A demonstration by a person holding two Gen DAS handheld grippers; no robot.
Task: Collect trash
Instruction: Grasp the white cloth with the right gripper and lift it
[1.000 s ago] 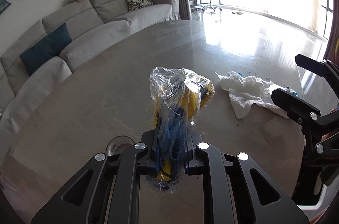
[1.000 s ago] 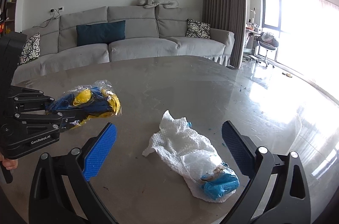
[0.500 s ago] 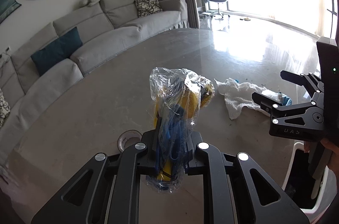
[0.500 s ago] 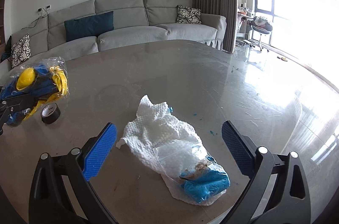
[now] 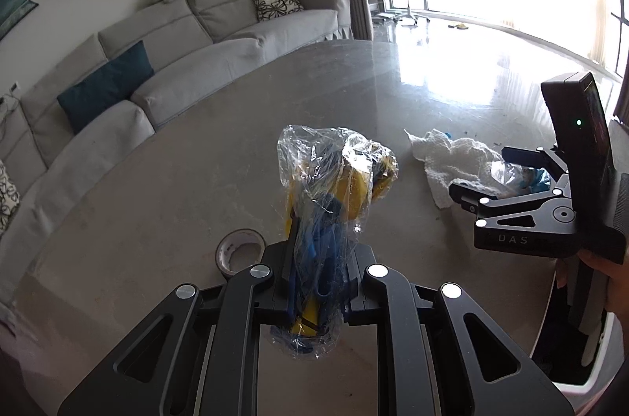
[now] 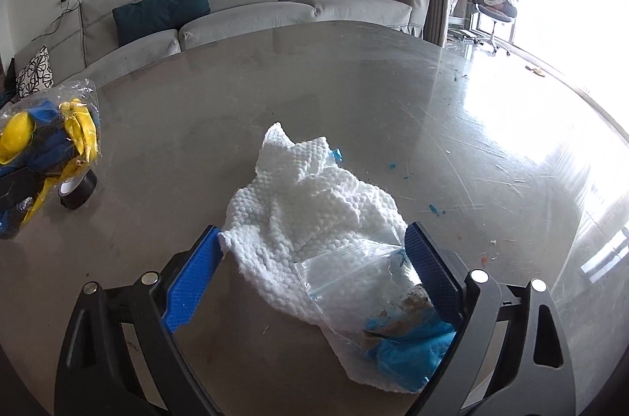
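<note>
White paper towel (image 6: 310,215) and zip bag (image 6: 377,302) between closing right gripper (image 6: 314,282) pads, left gripper (image 5: 314,282) clamping balloon bag (image 5: 330,203)

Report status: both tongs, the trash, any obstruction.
Left tongs shut on clear bag. Right tongs closing around white paper towel and zip bag. Tape roll lies clear.

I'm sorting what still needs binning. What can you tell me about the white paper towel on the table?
The white paper towel is crumpled, with a quilted, dimpled texture, and lies on the grey table. A clear zip bag holding blue and brownish scraps rests on its near end. The right gripper straddles it with closing jaws, the pads at its edges, not yet squeezing it.
</note>
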